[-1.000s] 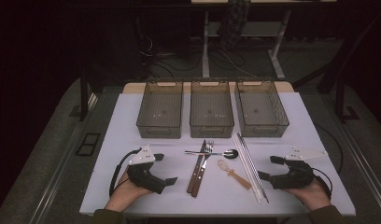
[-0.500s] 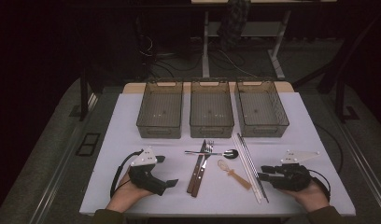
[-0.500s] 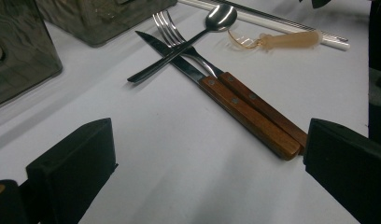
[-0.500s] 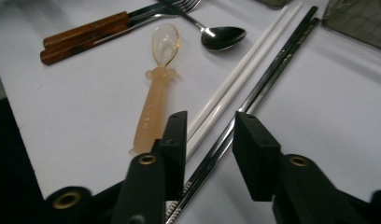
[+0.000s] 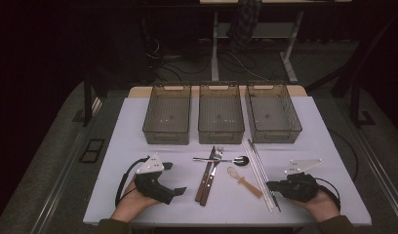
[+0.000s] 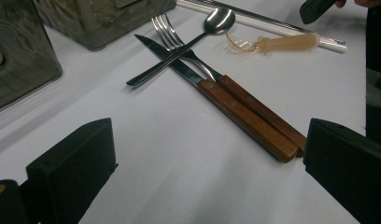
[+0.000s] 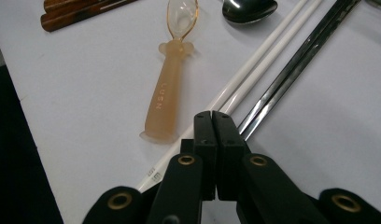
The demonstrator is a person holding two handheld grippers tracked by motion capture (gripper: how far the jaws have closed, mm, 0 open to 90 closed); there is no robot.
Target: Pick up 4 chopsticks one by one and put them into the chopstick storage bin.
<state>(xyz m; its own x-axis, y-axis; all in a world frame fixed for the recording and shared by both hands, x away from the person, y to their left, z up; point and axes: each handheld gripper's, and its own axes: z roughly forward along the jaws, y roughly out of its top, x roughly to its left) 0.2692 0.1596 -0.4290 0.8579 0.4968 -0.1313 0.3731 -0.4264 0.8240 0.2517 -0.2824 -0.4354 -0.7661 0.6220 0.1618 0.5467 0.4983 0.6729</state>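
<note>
Wood-handled knife [image 6: 216,91] and fork [image 6: 235,95] are lying side by side under one steel spoon [image 6: 198,35]. Three mesh bins [image 5: 220,113] are standing behind. One amber spoon [image 7: 167,88] is reading "LUSN". The right gripper [image 7: 212,123], jaws just clenched empty, is sitting over two white chopsticks [image 7: 254,63] and two metal chopsticks [image 7: 300,56]; the left gripper [image 6: 207,172] is gaping.

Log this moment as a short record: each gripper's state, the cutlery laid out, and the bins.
left gripper: open, nothing between its fingers, resting on the table
right gripper: shut, empty, its jaws have just been closing, tips at the near ends of the chopsticks
cutlery: knife and fork side by side, metal spoon across both, amber baby spoon, white chopsticks, dark chopsticks
bins: three in a row, empty
</note>
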